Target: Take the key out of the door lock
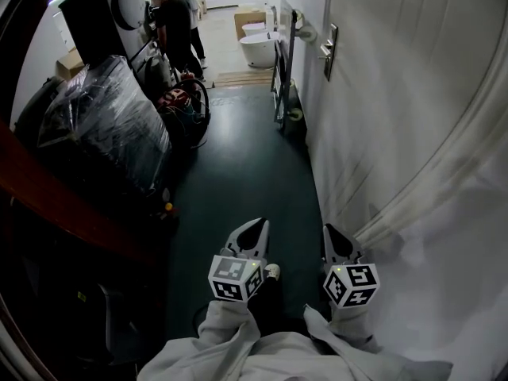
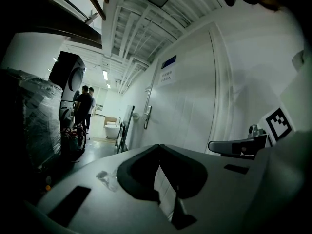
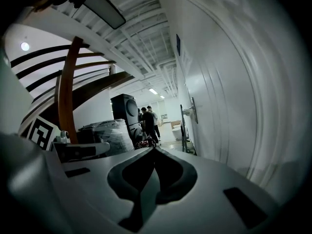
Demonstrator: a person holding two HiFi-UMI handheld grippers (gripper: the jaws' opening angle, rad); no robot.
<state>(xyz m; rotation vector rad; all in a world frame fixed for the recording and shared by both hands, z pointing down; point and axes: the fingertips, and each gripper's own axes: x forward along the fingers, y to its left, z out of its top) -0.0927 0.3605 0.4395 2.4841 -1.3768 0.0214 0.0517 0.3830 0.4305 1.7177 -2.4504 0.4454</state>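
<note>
The white door (image 1: 397, 78) runs along the right side of a corridor. Its handle and lock plate (image 1: 329, 50) sit far ahead, also seen as the handle (image 2: 147, 117) in the left gripper view and the handle (image 3: 193, 111) in the right gripper view. No key can be made out at this distance. My left gripper (image 1: 255, 227) and right gripper (image 1: 333, 233) are held side by side low in the head view, well short of the handle. Both point down the corridor. The left gripper (image 2: 159, 147) and the right gripper (image 3: 155, 150) each have jaws closed together with nothing between them.
A plastic-wrapped stack (image 1: 103, 125) and a dark machine (image 1: 103, 14) line the left side. Red gear and cables (image 1: 184, 101) lie on the dark floor (image 1: 246, 181). A metal frame (image 1: 283, 62) leans by the door. Two people (image 1: 176, 22) and a white tub (image 1: 258, 48) are at the far end.
</note>
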